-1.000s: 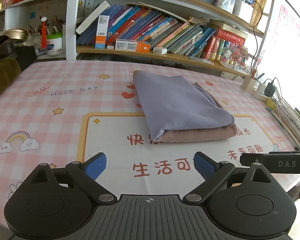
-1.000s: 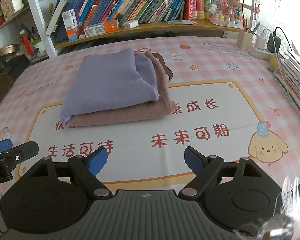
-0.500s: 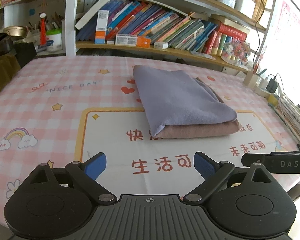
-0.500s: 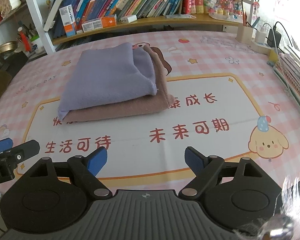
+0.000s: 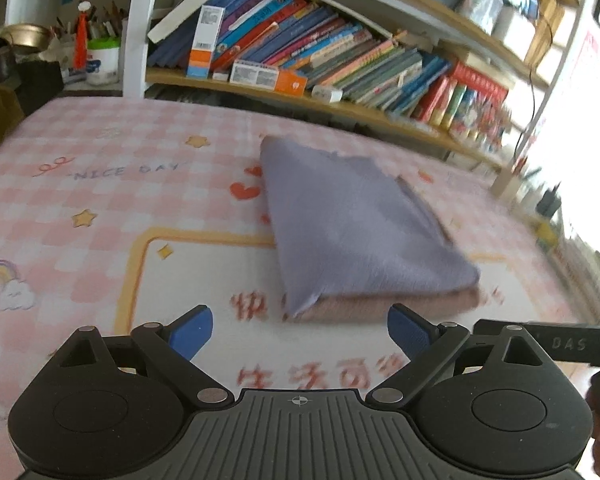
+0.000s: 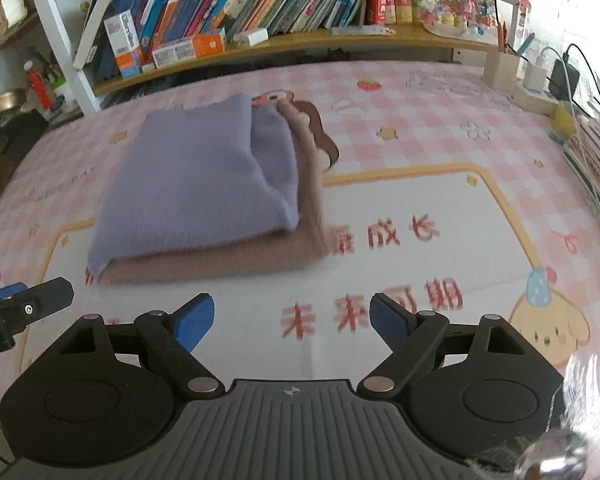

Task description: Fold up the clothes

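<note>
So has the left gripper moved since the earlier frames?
Yes. The left gripper is closer to the folded clothes lying on the tablecloth.

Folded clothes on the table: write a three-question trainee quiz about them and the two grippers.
1. True or false: the purple garment lies on top of the pink garment.
2. The right gripper is: A) shut on cloth, B) open and empty, C) out of view.
3. What lies under the clothes, on the table?

Key
1. True.
2. B; the left gripper is open and empty too.
3. A pink checked tablecloth with cartoon prints.
</note>
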The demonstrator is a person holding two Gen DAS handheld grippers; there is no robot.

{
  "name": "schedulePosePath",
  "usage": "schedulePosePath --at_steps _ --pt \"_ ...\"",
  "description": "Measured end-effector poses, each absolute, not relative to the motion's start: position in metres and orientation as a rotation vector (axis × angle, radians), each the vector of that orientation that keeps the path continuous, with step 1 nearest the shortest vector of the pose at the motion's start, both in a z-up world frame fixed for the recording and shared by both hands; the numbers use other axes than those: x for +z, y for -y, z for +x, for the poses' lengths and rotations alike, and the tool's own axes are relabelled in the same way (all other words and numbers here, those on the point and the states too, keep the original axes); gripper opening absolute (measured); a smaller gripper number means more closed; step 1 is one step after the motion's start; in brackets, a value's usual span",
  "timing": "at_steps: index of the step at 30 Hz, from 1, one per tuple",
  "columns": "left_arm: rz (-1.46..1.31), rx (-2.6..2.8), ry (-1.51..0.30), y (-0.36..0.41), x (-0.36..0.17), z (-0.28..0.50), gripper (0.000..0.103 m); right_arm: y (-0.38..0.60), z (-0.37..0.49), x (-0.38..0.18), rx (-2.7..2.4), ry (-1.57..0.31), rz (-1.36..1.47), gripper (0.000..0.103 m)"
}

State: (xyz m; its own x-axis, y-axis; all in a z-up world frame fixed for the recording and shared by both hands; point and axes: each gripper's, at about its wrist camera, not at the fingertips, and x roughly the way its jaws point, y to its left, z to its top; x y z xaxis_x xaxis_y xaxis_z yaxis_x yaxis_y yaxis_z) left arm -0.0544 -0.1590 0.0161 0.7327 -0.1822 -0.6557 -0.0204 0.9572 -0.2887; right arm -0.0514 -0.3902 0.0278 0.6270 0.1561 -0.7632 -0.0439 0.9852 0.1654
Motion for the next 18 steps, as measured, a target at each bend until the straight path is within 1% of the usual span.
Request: schedulePosePath --at_steps 3,6,12,18 --pt "-0.321 -0.060 -0.721 0.155 0.018 -0.043 0.096 0.399 -0.036 0.032 0.142 -0.865 0.184 0.084" --pt "-0.329 -0.007 -0.736 0.152 0.017 -0.030 0.096 0.405 -0.020 0.033 0.167 -0.869 0.229 0.084" --pt "-0.421 0.011 -0.786 0.139 0.008 -0.009 0.096 0.409 0.005 0.024 0.202 -0.923 0.291 0.085" --pt "-0.590 0.006 -0.827 0.122 -0.007 0.010 0.096 0.421 0.029 0.012 0.221 -0.998 0.407 0.085"
